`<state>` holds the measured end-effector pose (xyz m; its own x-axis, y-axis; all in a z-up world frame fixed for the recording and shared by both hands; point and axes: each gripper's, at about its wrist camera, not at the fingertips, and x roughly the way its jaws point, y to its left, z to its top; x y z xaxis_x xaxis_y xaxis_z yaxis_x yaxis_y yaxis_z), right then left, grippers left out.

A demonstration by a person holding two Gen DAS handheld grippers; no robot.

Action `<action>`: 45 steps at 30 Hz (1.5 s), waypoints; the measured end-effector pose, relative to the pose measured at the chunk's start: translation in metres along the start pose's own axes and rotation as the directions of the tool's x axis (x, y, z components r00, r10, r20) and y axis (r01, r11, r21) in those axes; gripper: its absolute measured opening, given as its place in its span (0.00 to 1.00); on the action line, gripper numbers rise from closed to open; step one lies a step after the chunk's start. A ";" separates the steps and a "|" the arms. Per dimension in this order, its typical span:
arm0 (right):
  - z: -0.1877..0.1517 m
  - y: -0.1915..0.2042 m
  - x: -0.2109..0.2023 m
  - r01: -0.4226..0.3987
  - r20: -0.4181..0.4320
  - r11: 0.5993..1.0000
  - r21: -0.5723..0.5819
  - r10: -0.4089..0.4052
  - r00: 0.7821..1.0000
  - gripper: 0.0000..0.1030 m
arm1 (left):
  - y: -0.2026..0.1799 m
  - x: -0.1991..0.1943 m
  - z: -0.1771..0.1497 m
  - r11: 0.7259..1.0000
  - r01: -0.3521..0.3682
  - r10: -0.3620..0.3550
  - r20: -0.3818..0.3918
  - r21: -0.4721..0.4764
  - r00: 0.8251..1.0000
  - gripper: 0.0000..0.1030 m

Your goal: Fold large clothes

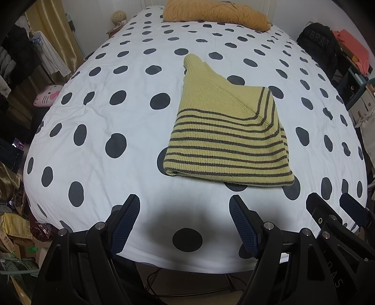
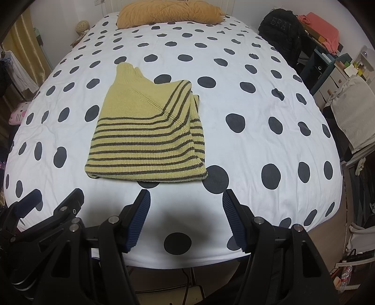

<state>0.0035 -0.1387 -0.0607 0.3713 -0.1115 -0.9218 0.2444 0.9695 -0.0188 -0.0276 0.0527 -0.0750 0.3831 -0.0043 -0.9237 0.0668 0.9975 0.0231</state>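
A yellow knit sweater with dark stripes [image 1: 225, 131] lies folded into a compact shape on the polka-dot bed cover [image 1: 105, 112]; it also shows in the right wrist view [image 2: 145, 133]. My left gripper [image 1: 185, 206] is open and empty, held over the bed's near edge in front of the sweater. My right gripper [image 2: 186, 201] is open and empty beside it, also short of the sweater. The right gripper shows at the lower right of the left wrist view [image 1: 332, 204]. The left gripper shows at the lower left of the right wrist view [image 2: 54, 199].
An orange-tan pillow [image 1: 215, 13] lies at the head of the bed. A black backpack [image 2: 279, 30] and shelves with pink cloth [image 2: 321, 25] stand to the right. Hanging clothes [image 1: 21, 54] and a Hello Kitty plush [image 1: 46, 95] are on the left. Clutter lies on the floor at left [image 1: 14, 232].
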 end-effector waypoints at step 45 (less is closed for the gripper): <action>0.001 0.000 0.000 0.001 -0.004 1.000 0.000 -0.001 1.000 0.63 | 0.001 0.004 0.000 1.000 0.004 -0.004 -0.017 0.003 1.000 0.77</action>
<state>0.0048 -0.1395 -0.0604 0.3674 -0.1114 -0.9234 0.2443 0.9695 -0.0198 -0.0260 0.0534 -0.0785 0.3668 -0.0071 -0.9303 0.0707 0.9973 0.0203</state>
